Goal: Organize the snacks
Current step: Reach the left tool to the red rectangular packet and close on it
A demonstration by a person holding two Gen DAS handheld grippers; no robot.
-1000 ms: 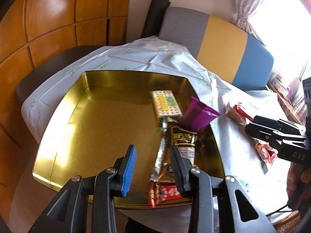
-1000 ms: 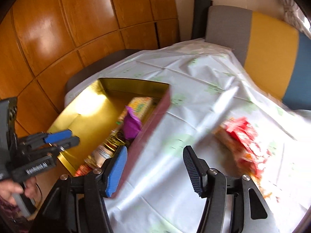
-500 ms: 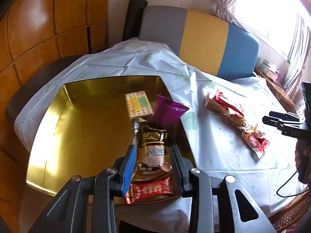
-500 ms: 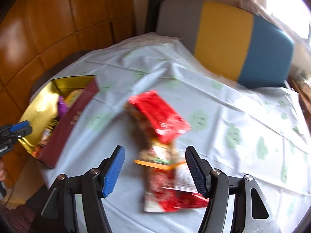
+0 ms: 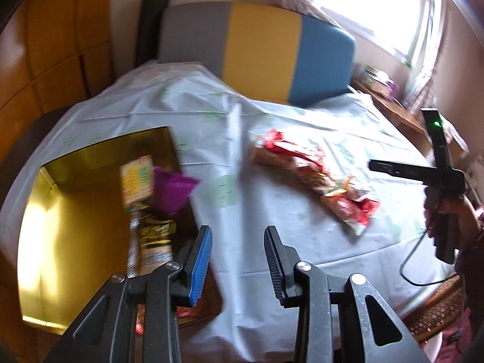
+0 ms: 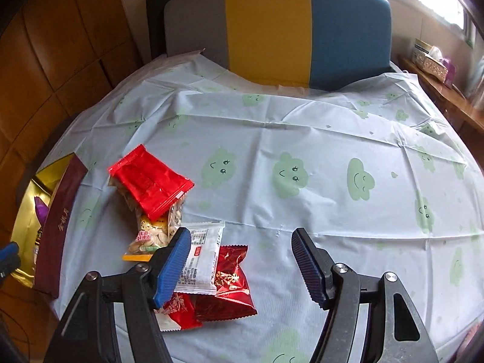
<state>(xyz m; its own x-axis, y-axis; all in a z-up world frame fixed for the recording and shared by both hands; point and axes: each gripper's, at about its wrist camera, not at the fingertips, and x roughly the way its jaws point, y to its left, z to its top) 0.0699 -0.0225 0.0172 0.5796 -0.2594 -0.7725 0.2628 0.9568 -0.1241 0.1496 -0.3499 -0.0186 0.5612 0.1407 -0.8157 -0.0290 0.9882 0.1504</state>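
Observation:
A gold tin (image 5: 75, 211) on the left of the table holds a yellow-green packet (image 5: 136, 178), a purple packet (image 5: 172, 190) and a brown packet (image 5: 155, 236). My left gripper (image 5: 238, 231) hangs open and empty over the tablecloth just right of the tin's near corner. A loose pile of snacks (image 5: 314, 178) lies mid-table. In the right wrist view it shows a red packet (image 6: 151, 181), a clear seed packet (image 6: 157, 227), a white packet (image 6: 201, 257) and a dark red packet (image 6: 227, 290). My right gripper (image 6: 241, 234) is open and empty; its blue finger overlaps the pile and its gap is over bare cloth.
A pale tablecloth (image 6: 302, 121) with green cloud faces covers the round table. A chair with a grey, yellow and blue back (image 6: 272, 30) stands behind it. Wood panelling is at the left, a tissue box (image 6: 429, 60) at the right. A cable (image 5: 423, 272) hangs from the hand (image 5: 444, 214).
The left gripper has swung right, from above the tin's contents to the cloth beside it. The right gripper has moved from beside the tin over to the snack pile, and its jaws stand wider.

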